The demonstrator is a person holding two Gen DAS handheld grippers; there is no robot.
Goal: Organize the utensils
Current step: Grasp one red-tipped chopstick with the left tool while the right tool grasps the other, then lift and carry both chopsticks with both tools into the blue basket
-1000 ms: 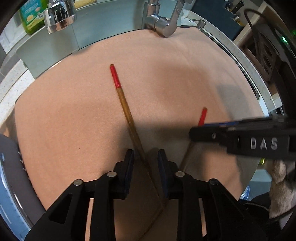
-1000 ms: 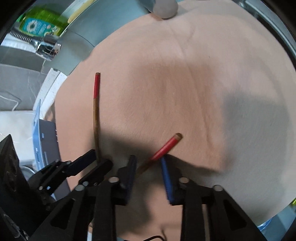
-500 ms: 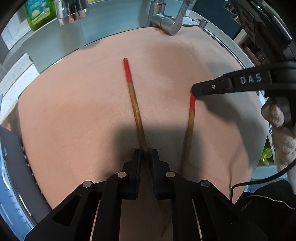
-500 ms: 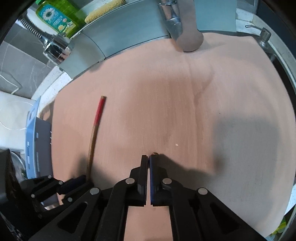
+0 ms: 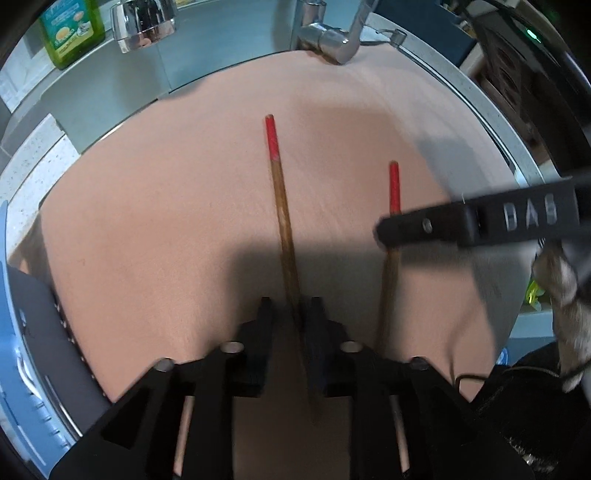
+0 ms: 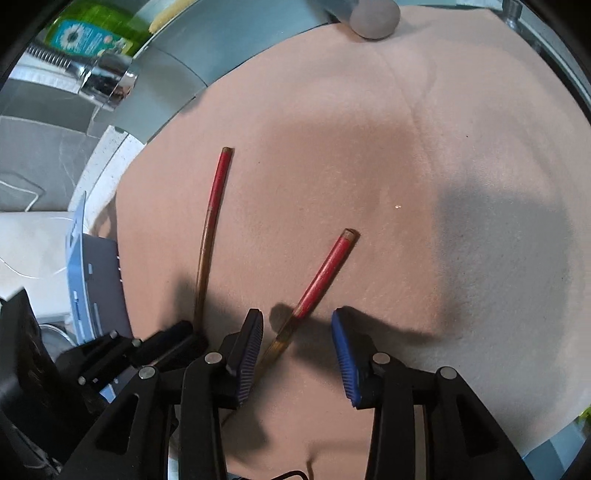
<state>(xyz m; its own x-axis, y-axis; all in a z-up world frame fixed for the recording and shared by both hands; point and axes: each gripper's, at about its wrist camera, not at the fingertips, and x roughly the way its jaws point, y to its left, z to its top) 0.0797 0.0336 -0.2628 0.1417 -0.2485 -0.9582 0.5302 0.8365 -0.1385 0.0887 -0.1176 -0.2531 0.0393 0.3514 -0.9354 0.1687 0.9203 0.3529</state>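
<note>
Two wooden chopsticks with red ends lie on a pink cloth (image 5: 166,221). The left chopstick (image 5: 280,206) runs back between the fingers of my left gripper (image 5: 290,314). Its jaws are opening, and the stick lies loose in the gap, close to the right pad. The right chopstick (image 6: 325,273) lies slanted between the blue pads of my right gripper (image 6: 297,343). Those jaws are also opening, and neither pad presses on the stick. In the left wrist view a black finger (image 5: 424,225) of the right gripper crosses over that chopstick (image 5: 394,184). The left gripper (image 6: 166,343) shows at the lower left of the right wrist view.
A chrome faucet (image 5: 332,40) and a spray head (image 5: 142,22) stand at the far edge of the cloth. A green dish soap bottle (image 5: 70,33) is behind them. A blue and grey rack (image 5: 22,350) borders the cloth on the left. The counter's pale rim (image 5: 491,110) curves along the right.
Half a second ago both grippers were shut; now both sets of jaws stand apart. The right gripper has shifted back along its chopstick, whose red end now lies uncovered.
</note>
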